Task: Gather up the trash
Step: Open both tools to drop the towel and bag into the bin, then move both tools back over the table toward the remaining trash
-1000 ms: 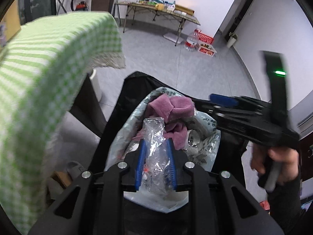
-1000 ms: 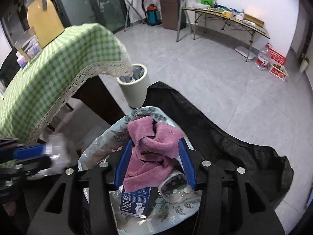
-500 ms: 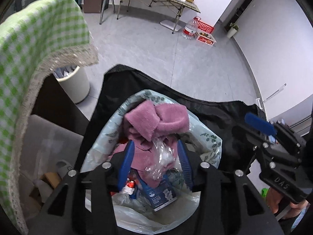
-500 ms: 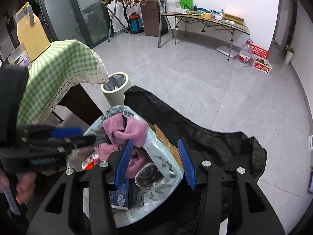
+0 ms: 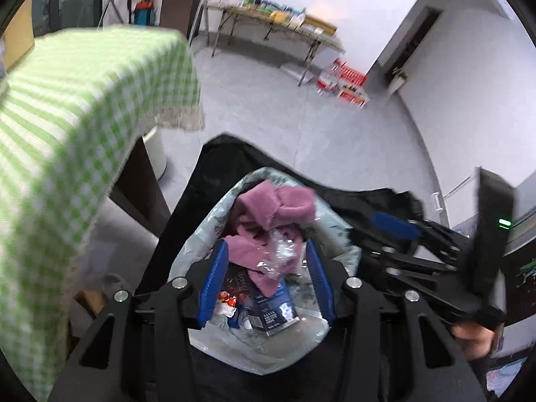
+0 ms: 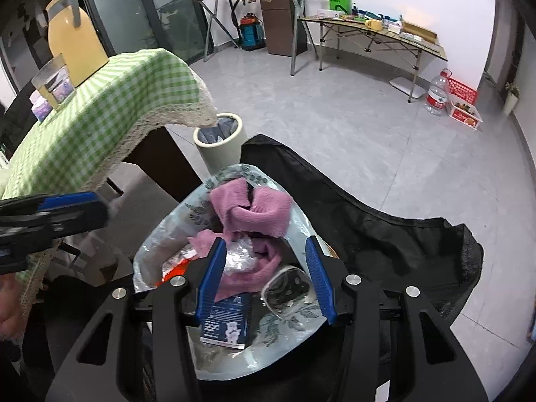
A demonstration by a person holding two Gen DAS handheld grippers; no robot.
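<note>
A floral trash bag (image 5: 201,254) lies open on a black mesh chair (image 6: 385,227). In it are a pink cloth (image 5: 278,201), a crumpled clear plastic wrapper (image 5: 278,251), a dark blue carton (image 5: 271,311) and red-and-white scraps (image 5: 227,299). My left gripper (image 5: 264,278) is open and empty just above the bag, the wrapper lying loose between its fingers. My right gripper (image 6: 264,274) is open and empty above the same bag (image 6: 160,234), over the cloth (image 6: 254,207), the wrapper (image 6: 239,258), the carton (image 6: 227,318) and a clear cup (image 6: 288,288).
A table with a green checked cloth (image 6: 100,107) stands to the left, with a yellow jug (image 6: 73,47) on it. A cream waste bin (image 6: 219,140) stands under its corner. A folding table (image 6: 375,33) and a water bottle (image 6: 435,93) stand by the far wall.
My left gripper opened and let the clear plastic wrapper drop into the bag, then drew back a little. My right gripper rose and then came back down over the bag.
</note>
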